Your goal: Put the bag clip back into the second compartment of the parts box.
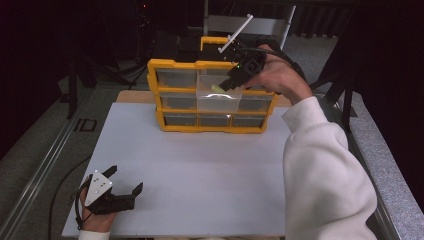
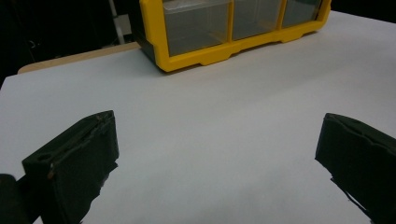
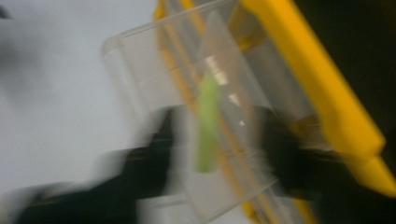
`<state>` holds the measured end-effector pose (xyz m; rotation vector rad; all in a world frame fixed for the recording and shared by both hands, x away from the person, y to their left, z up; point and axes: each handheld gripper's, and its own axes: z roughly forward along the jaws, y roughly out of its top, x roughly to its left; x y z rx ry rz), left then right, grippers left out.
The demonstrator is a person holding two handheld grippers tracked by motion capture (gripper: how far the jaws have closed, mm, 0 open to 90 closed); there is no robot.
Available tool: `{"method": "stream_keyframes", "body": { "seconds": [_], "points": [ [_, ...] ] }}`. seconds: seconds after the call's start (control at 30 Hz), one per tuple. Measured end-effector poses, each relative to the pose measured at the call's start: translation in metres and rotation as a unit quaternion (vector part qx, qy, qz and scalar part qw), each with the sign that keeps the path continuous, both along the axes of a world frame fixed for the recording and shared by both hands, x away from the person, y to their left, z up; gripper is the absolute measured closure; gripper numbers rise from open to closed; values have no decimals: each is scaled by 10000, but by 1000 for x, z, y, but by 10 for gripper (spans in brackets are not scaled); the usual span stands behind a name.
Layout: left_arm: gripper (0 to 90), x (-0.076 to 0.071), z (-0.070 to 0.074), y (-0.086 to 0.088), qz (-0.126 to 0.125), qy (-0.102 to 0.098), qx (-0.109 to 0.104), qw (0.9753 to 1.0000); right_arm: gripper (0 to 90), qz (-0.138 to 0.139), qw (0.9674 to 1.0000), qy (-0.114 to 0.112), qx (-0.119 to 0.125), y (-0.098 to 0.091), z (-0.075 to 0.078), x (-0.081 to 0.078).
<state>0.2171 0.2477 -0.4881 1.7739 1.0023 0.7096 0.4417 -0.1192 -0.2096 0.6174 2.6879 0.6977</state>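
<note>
High cam looks down on table point(image 1: 200, 165); tong cams sit low, close; all share yellow organizer point(image 1: 212, 95)

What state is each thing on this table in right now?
Yellow drawer cabinet: upright at the table's far edge.
Clear drawer: pulled out.
Green piece: in the drawer, between the jaws.
Right gripper: open over the drawer.
Left gripper: open, empty, on the table.
</note>
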Motion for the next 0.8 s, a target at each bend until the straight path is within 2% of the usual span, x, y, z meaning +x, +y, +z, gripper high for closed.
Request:
{"method": "stream_keyframes", "body": {
  "seconds": [0.03,0.07,0.13,0.37,0.8],
  "points": [
    [1,0,0,0,3,6,1,10000,215,-100,9999,-113,-4,0,0,0],
    [1,0,0,0,1,5,2,10000,157,-128,9998,-120,11,0,0,0],
    [1,0,0,-1,-6,0,19,10000,109,-169,9997,-162,21,0,0,-1],
    [1,0,0,0,-1,1,16,10000,99,75,9994,-330,93,4,-1,-11],
    [1,0,0,-1,0,3,23,10000,98,422,9980,-332,344,10,-1,-26]
  ]
}}
